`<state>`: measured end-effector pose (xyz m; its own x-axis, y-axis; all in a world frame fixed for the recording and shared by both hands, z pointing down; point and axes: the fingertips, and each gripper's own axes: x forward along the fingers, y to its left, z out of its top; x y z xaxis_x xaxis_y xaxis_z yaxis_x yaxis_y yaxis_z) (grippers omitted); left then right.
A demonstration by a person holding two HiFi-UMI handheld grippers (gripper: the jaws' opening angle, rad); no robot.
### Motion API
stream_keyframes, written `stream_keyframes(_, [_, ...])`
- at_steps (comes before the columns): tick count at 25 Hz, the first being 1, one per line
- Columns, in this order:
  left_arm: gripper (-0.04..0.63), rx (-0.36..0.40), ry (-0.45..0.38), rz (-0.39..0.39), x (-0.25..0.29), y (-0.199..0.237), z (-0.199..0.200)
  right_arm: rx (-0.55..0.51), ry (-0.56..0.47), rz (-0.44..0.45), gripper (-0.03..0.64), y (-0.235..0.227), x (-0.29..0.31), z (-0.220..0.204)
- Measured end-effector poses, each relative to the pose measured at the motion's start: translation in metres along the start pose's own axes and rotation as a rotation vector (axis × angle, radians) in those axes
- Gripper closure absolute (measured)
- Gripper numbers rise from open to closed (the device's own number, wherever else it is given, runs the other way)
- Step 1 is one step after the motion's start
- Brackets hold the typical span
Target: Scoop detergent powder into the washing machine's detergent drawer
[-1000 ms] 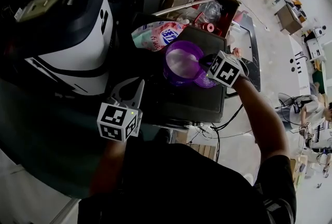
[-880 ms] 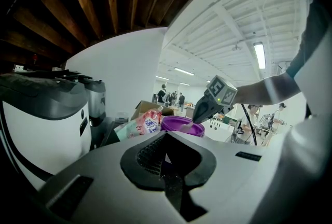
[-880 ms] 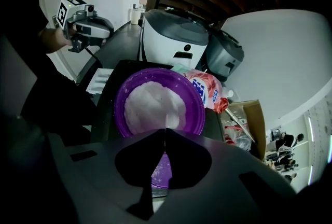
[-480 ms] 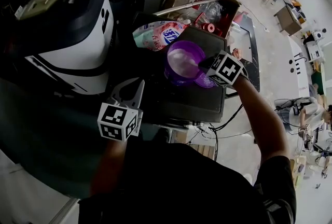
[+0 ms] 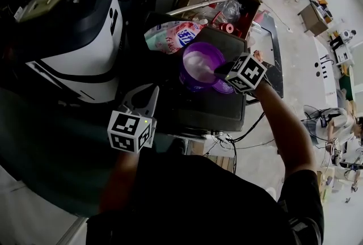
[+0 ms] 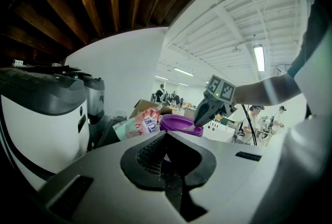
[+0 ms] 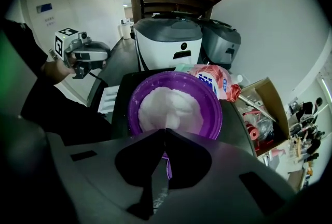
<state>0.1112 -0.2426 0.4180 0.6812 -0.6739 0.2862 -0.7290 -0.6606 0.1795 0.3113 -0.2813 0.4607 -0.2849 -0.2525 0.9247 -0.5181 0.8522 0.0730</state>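
Observation:
A purple bowl [image 5: 198, 65] [image 7: 207, 98] of white detergent powder [image 7: 168, 109] sits on a dark flat-topped unit [image 5: 210, 108]. At the bowl's near rim my right gripper [image 5: 218, 71] [image 7: 166, 132] is shut on the purple handle of a scoop [image 7: 168, 166]; the scoop's head reaches into the powder and is hidden by the jaws. My left gripper [image 5: 144, 96] [image 6: 166, 137] hangs shut and empty in front of the white and grey washing machine [image 5: 74, 39] [image 7: 168, 41]. The detergent drawer is not visible.
A pink and white detergent bag [image 5: 170, 36] [image 7: 212, 78] lies just behind the bowl. Behind that stands an open cardboard box [image 5: 221, 0] of odds and ends. A second grey machine [image 7: 223, 41] stands beside the washer. Cables [image 5: 249, 130] hang off the unit's right side.
My right gripper has edged slightly up and left toward the bowl, and more white powder shows in it. The left gripper has stayed put.

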Motion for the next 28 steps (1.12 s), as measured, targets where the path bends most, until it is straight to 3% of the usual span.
stream_keyframes(28, [0.588, 0.001, 0.019, -0.067, -0.003, 0.011, -0.005, 0.498, -0.279, 0.256, 0.597, 0.020, -0.004, 0.023])
